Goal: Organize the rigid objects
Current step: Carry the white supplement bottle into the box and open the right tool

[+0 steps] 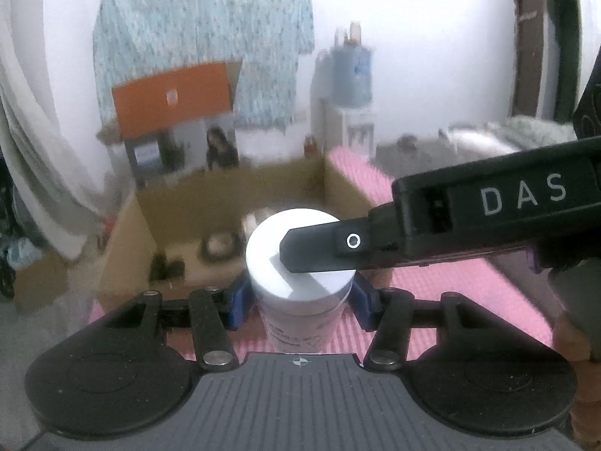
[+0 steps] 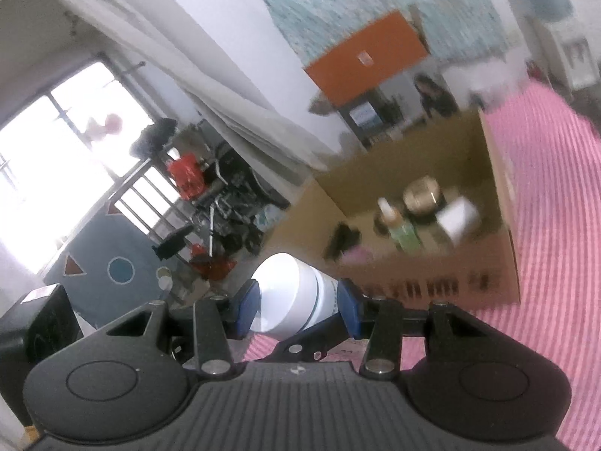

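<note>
- Both sets of fingers grip one white-lidded jar [image 1: 300, 263]: the left gripper [image 1: 298, 300] clamps its body between blue pads, the right gripper [image 2: 296, 304] clamps its lid
- Left wrist view shows the right gripper's black finger [image 1: 319, 248] lying across the lid; the right wrist view shows the jar tilted, above a pink ribbed mat [image 2: 556, 225]
- Just beyond stands an open cardboard box [image 2: 499, 263] holding a green bottle [image 2: 402, 229], a round tin [image 2: 420, 191] and a white box [image 2: 458, 218], all blurred

A lived-in home room: water dispenser [image 1: 351, 86], curtains [image 2: 210, 86], pink bedspread [image 2: 556, 195].
</note>
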A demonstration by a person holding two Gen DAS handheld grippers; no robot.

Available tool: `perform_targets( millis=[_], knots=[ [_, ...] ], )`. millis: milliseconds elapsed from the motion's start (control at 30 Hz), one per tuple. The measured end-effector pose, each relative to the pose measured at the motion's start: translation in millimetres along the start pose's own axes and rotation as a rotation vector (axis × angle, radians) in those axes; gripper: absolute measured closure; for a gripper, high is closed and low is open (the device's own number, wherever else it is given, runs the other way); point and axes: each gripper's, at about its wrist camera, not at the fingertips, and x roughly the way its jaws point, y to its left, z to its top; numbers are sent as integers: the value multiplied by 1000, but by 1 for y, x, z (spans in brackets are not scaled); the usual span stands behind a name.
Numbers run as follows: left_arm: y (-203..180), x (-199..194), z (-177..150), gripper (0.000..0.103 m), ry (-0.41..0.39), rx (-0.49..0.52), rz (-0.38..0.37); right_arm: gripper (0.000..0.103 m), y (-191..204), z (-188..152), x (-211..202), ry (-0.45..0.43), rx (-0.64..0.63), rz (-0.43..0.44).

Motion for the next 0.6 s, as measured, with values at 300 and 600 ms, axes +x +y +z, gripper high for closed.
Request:
perform_targets(
  millis=[300, 600],
  knots=[
    [13, 20, 62, 50, -76, -38, -50, 54, 19, 70, -7, -63, -117, -12],
    [19, 96, 66, 50, 87, -86, -125, 54, -38, 94, 32, 43, -33, -67]
  ],
)
